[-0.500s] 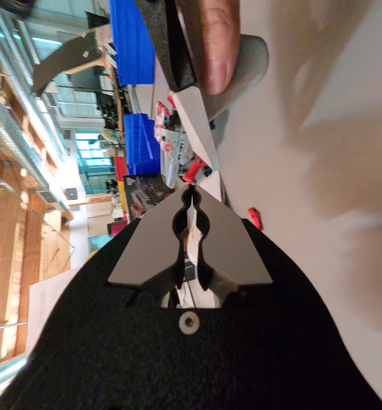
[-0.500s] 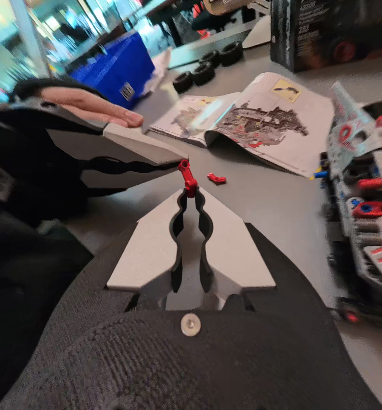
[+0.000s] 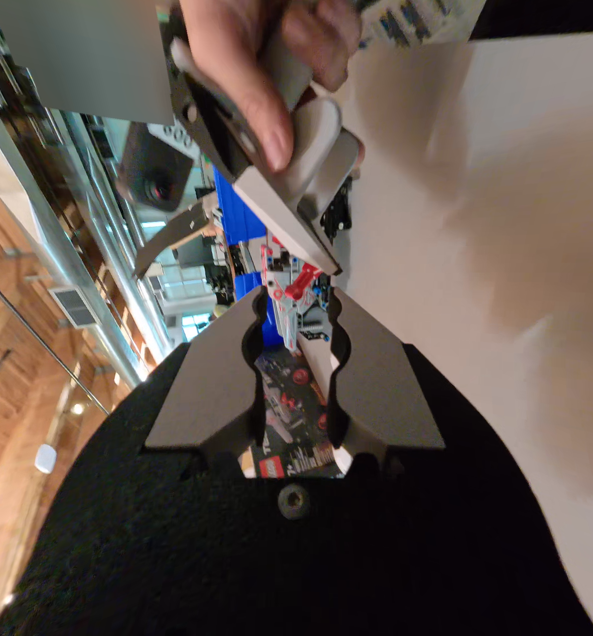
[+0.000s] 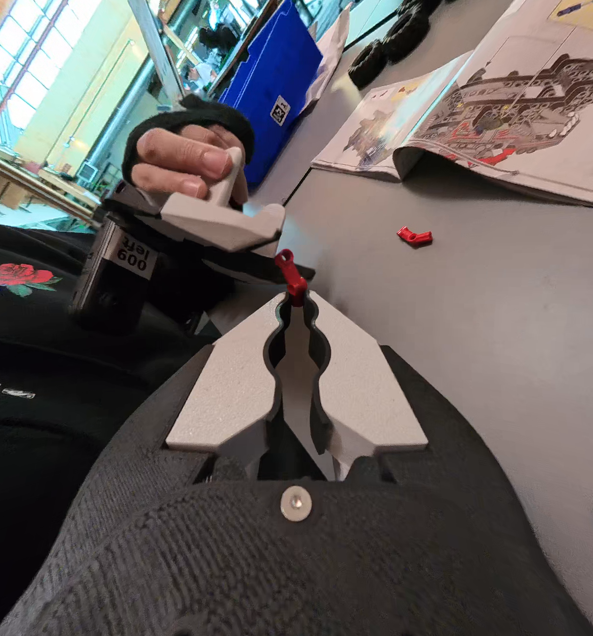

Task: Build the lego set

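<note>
Pinching a red lego connector [image 4: 292,275] at the very tips of your right gripper [image 4: 296,297].

Your left gripper [image 3: 296,292] hangs released, jaws spread, holding nothing, just beside that connector. Beyond the connector, a second red piece [image 4: 414,236] lies on the grey table [image 4: 477,327], nearer the open instruction booklet [image 4: 494,113].

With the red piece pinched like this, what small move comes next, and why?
Probably carry the red connector toward the model. The right hand-held gripper holds it only by the fingertips, while the left hand-held gripper is open and empty.
</note>
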### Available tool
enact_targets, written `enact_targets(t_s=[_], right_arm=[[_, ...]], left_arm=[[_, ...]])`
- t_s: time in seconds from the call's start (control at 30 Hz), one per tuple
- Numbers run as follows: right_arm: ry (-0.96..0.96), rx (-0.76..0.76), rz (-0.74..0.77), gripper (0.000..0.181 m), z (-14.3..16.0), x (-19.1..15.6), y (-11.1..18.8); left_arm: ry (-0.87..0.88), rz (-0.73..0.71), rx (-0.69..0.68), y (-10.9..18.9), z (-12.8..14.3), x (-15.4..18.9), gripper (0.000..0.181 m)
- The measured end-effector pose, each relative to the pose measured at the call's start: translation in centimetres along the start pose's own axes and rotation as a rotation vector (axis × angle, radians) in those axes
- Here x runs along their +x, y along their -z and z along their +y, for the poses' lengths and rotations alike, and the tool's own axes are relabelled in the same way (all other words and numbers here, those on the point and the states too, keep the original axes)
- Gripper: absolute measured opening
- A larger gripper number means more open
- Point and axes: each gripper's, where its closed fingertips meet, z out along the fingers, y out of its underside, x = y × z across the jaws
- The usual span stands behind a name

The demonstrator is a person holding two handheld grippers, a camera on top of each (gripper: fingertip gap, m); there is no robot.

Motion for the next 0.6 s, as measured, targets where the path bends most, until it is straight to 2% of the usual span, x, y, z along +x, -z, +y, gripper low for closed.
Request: enact_targets(t_s=[0.03, 0.13, 0.27, 0.47, 0.6], right_arm=[[-0.01, -0.006, -0.011, 0.006, 0.1, 0.0, 0.0], [-0.035, -0.005, -0.04, 0.006, 0.0, -0.2, 0.2], [-0.02, -0.025, -0.008, 0.006, 0.2, 0.1, 0.2], [0.011, 0.017, 0.031, 0.006, -0.5, 0.3, 0.3], [0.207, 0.011, 0.193, 0.007, -0.8, 1.2, 0.1]], left_arm=[[-0.026, -0.011, 0.019, 0.1, -0.5, -0.1, 0.031], [-0.074, -0.013, -0.032, -0.1, -0.2, 0.0, 0.008], [-0.086, -0.026, -0.087, -0.5, 0.9, 0.0, 0.006], [0.028, 0.009, -0.127, -0.5, 1.6, -0.1, 0.005], [0.17, 0.092, -0.169, -0.8, 2.4, 0.6, 0.005]])
